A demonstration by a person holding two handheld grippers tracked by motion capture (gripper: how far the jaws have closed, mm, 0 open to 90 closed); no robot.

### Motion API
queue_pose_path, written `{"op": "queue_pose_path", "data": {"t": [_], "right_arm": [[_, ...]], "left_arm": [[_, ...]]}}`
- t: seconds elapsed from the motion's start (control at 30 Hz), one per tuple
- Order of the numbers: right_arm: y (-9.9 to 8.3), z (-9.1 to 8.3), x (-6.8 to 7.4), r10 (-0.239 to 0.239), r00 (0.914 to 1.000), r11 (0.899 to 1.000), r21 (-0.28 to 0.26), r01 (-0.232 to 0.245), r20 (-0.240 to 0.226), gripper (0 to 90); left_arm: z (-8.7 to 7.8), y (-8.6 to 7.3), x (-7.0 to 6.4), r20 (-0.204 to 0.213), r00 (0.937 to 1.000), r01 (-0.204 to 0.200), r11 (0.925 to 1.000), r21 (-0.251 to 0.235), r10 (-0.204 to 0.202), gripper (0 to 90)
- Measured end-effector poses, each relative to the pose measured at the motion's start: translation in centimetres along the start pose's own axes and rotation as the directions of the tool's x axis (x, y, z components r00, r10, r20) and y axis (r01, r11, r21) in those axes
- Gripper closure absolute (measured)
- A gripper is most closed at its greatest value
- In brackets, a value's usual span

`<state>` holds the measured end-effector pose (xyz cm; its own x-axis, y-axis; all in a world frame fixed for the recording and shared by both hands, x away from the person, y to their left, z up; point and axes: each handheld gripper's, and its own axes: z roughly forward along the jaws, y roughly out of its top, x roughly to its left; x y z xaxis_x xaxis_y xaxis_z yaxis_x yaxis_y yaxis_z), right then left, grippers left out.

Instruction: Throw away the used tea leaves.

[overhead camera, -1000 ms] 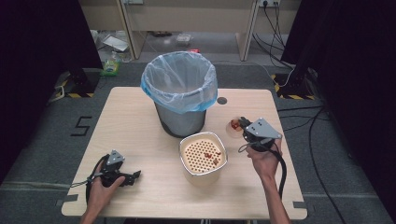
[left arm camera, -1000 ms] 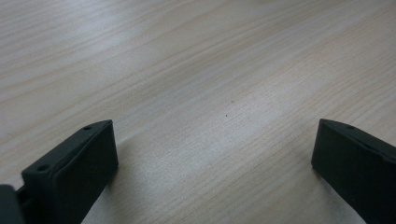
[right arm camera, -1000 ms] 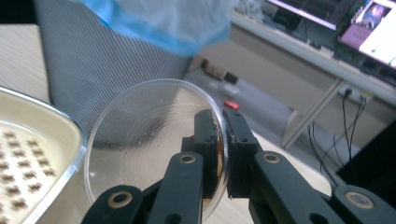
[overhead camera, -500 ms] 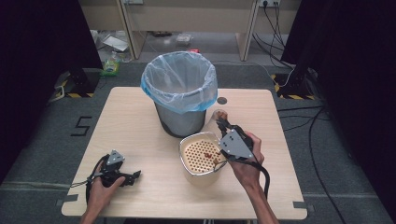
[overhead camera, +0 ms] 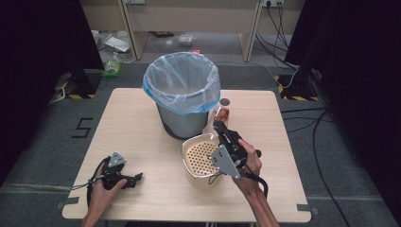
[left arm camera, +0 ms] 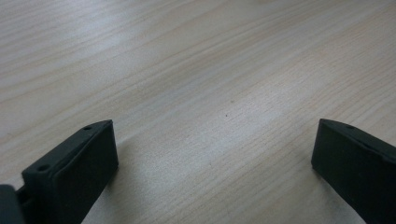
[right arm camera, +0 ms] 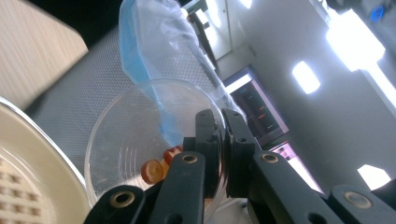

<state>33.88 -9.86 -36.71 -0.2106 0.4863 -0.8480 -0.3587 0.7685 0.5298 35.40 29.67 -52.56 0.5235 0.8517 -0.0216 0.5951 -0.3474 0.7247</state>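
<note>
A person sits at the near edge of a pale wooden table (overhead camera: 142,118), a gripper in each hand. The right gripper (overhead camera: 218,126) is lifted above the table at about 4 o'clock from the table's middle, and its 2 jaws are clenched on the rim of a clear plastic cup (overhead camera: 218,118). In the right gripper view the jaws pinch the cup's (right arm camera: 140,140) wall between them, and the cup lies tipped on its side with its open mouth facing the camera. A few round orange and red pieces (right arm camera: 161,165) sit against its lower wall.

The cup is held just beside the grey trash bin (overhead camera: 182,106), at the bin's 4 o'clock, and above the far rim of a cream strainer bowl (overhead camera: 203,158) with a perforated insert. The bin stands at the table's centre, toward 12 o'clock, lined with a blue-tinted plastic bag (overhead camera: 182,85) folded over its rim. The bowl rests on the table, close against the bin's near right side.

The left gripper (overhead camera: 135,178) lies low at about 7 o'clock, near the front left corner, well apart from the bowl. Its jaws are spread wide with nothing between them; the left gripper view shows bare wood grain (left arm camera: 210,93) in the gap.

A small dark round disc (overhead camera: 225,101) sits in the tabletop at about 1 o'clock, just right of the bin.
</note>
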Motion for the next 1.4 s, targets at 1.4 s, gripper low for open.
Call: {"op": "queue_pose_path", "data": {"t": [1.4], "right_arm": [[0.2, 0.0, 5.3, -0.486, 0.8523, 0.87, 0.016, 0.493, 0.193, 87.2]], "left_arm": [[0.0, 0.0, 0.0, -0.001, 1.0, -0.001, 1.0, -0.001, 0.001, 0.0]]}}
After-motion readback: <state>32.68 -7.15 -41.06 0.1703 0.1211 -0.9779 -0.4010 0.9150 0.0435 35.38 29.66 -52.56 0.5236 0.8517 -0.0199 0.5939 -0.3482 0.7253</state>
